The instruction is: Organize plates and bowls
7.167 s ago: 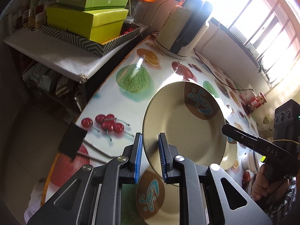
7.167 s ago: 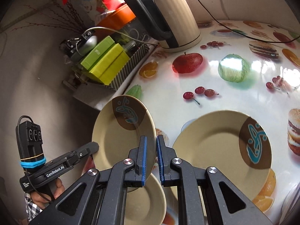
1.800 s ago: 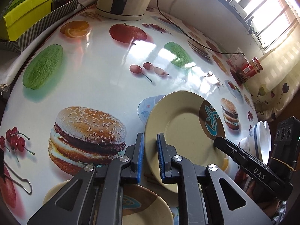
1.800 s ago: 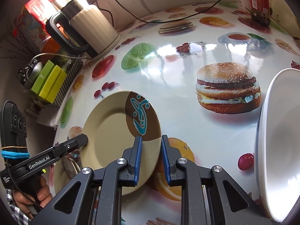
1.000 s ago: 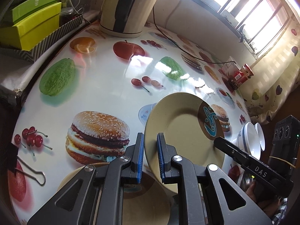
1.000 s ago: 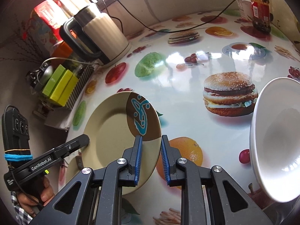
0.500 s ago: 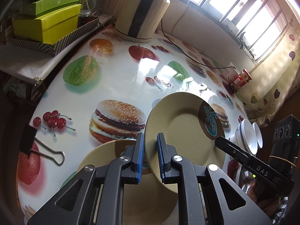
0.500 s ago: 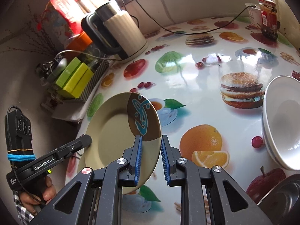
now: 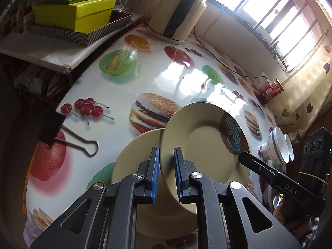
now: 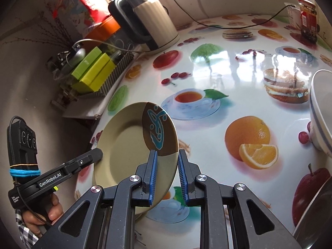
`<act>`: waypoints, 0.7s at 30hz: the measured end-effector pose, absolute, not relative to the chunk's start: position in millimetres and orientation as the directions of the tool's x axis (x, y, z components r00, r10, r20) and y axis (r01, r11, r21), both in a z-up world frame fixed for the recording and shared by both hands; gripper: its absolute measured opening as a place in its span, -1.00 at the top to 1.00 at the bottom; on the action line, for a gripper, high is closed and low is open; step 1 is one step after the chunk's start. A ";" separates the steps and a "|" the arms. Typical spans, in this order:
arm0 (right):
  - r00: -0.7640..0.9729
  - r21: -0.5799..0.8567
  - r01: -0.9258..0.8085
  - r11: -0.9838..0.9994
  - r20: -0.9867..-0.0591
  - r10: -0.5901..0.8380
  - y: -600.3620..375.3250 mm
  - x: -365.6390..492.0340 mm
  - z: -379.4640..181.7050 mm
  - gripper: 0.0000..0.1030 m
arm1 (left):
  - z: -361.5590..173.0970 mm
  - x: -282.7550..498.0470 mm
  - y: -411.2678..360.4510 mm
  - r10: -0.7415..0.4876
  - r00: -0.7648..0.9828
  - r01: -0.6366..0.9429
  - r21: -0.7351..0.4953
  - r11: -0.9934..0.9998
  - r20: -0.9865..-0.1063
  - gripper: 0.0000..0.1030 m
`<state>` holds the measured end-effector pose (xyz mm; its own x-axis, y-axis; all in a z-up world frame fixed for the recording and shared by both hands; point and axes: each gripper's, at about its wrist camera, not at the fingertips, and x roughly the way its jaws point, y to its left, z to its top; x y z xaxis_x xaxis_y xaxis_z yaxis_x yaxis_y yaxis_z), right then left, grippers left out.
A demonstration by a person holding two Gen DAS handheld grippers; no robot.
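Held plate [image 9: 199,137] carried over second plate [image 9: 134,153], half hiding it; both grippers clamp held plate's rim.

Held plate [image 9: 199,137] above second plate [image 9: 134,155]

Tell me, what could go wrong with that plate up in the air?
1. The plate is pinched only at its rim by the left gripper and the right gripper; if either loosens, it may tip and fall.
2. Another plate lies right under it on the table. Lowered too fast, the two could knock and chip.
3. The bowls sit close by; a wide swing might bump them.
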<state>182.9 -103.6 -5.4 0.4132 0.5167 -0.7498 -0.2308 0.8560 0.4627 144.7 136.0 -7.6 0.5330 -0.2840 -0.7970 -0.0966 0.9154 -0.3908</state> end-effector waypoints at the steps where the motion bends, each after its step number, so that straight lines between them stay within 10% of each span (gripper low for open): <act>1: 0.410 0.463 -0.234 0.855 -0.750 0.519 -102.1 181.4 -5.8 0.62 | -8.9 142.7 138.4 -0.282 0.533 -0.103 -0.392 0.914 -0.798 0.72; 21: 0.351 0.439 -0.284 0.852 -0.779 0.519 -68.0 163.2 -24.1 0.62 | -28.5 112.2 164.1 -0.267 0.527 -0.166 -0.405 0.899 -0.807 0.72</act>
